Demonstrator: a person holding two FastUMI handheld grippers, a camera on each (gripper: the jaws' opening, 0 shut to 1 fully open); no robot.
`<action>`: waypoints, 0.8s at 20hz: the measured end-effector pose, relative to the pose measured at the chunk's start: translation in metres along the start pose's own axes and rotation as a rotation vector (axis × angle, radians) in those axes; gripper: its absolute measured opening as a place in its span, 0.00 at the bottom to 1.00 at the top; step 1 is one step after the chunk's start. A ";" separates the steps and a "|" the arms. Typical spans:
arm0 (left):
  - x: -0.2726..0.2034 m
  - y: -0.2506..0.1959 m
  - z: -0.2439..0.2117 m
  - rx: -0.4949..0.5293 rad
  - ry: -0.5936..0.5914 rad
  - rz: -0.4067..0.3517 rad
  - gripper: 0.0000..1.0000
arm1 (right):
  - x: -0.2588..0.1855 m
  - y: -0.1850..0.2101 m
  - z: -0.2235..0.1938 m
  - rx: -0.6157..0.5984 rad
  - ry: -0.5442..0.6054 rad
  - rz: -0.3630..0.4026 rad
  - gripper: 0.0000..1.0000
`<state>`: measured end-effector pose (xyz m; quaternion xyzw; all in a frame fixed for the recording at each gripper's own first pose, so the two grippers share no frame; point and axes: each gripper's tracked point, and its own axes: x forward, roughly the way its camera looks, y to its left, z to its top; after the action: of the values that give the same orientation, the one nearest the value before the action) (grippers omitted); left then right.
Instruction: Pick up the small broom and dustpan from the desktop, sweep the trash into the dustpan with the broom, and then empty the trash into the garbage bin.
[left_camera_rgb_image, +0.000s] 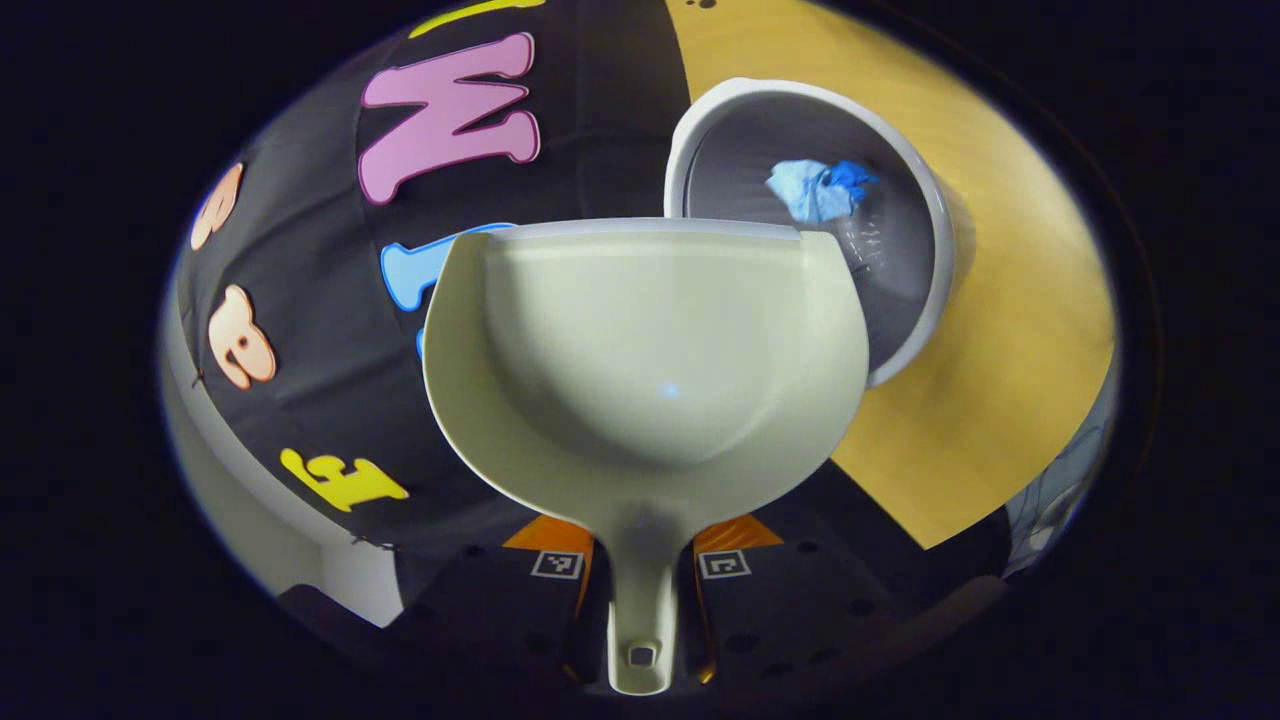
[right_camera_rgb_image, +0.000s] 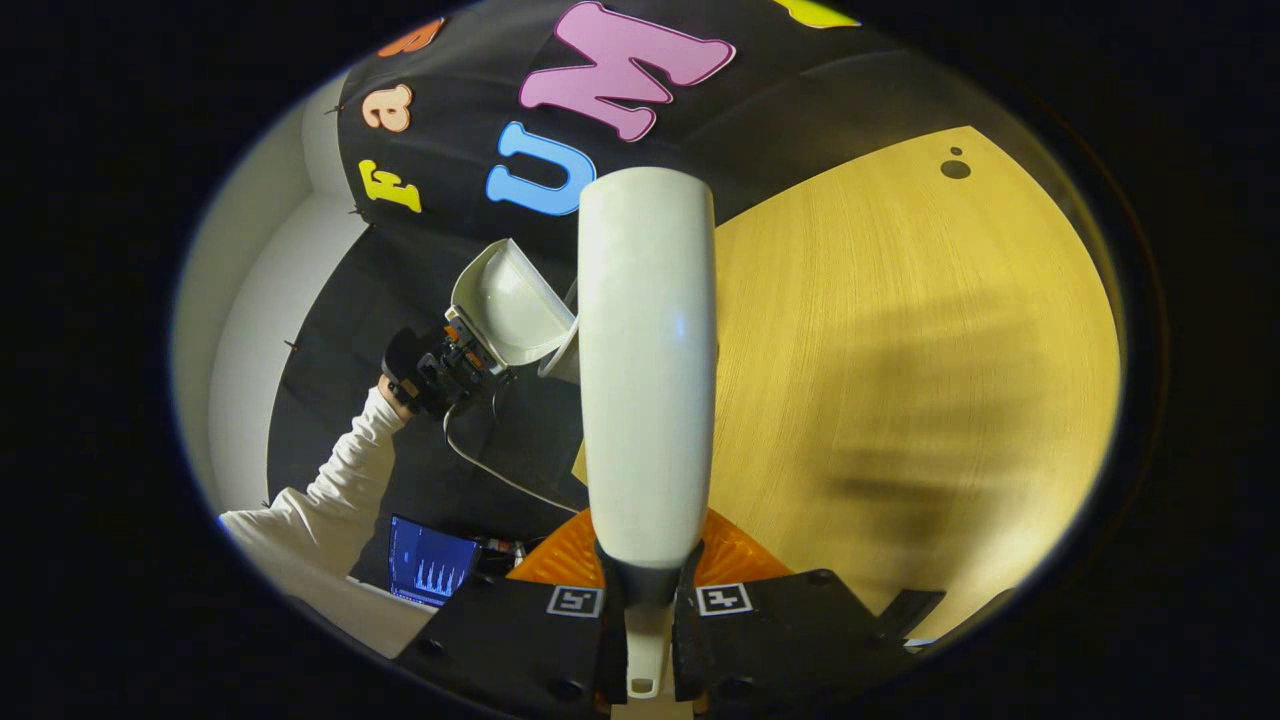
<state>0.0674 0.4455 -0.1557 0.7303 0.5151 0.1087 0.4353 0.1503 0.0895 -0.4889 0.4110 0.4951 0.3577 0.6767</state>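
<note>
- While the left gripper (left_camera_rgb_image: 640, 600) is clamping the dustpan (left_camera_rgb_image: 645, 350) by its handle, the pan is hanging tipped beside the bin (left_camera_rgb_image: 925, 210), its front lip overlapping the bin's near rim in the left gripper view.
- Blue trash (left_camera_rgb_image: 820, 188) is already lying inside the bin, and the pan's bowl is looking bare, so I am judging the emptying as done or nearly done.
- To finish it well, the person should be keeping the lip over the bin's opening and tilting steeply, so any last scrap is sliding inward and not onto the tabletop (left_camera_rgb_image: 1000, 380).
- A small shake would be helping, but gently: the handle is narrow between the fingers, and a hard jolt risks the pan twisting in the grip.
- In the right gripper view, the right gripper (right_camera_rgb_image: 640, 610) is closed on the broom (right_camera_rgb_image: 648, 370), both fingers pressing its stem, with the broom pointing away over the tabletop (right_camera_rgb_image: 900, 350).
- That view is also showing the left gripper (right_camera_rgb_image: 450, 365) farther off, held by a person's hand in a white sleeve (right_camera_rgb_image: 340, 470), with the dustpan (right_camera_rgb_image: 505, 305) raised and tilted.
- The broom is sitting well apart from the pan, and keeping it there is wise, so it is not knocking the bin.
- Once the pan is surely empty, it should be levelled before being drawn back.
</note>
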 end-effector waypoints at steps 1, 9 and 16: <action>0.001 0.003 -0.003 0.027 -0.001 0.022 0.26 | 0.000 -0.002 0.001 -0.002 0.002 -0.005 0.19; -0.017 -0.009 0.028 -0.346 -0.129 -0.081 0.26 | 0.002 -0.001 -0.001 -0.011 0.015 -0.024 0.19; -0.110 -0.026 0.114 -0.950 -0.368 -0.472 0.25 | -0.006 0.011 0.008 -0.027 -0.003 -0.039 0.19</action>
<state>0.0707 0.2952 -0.2115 0.3259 0.4746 0.0992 0.8116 0.1557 0.0873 -0.4757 0.3927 0.4970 0.3506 0.6898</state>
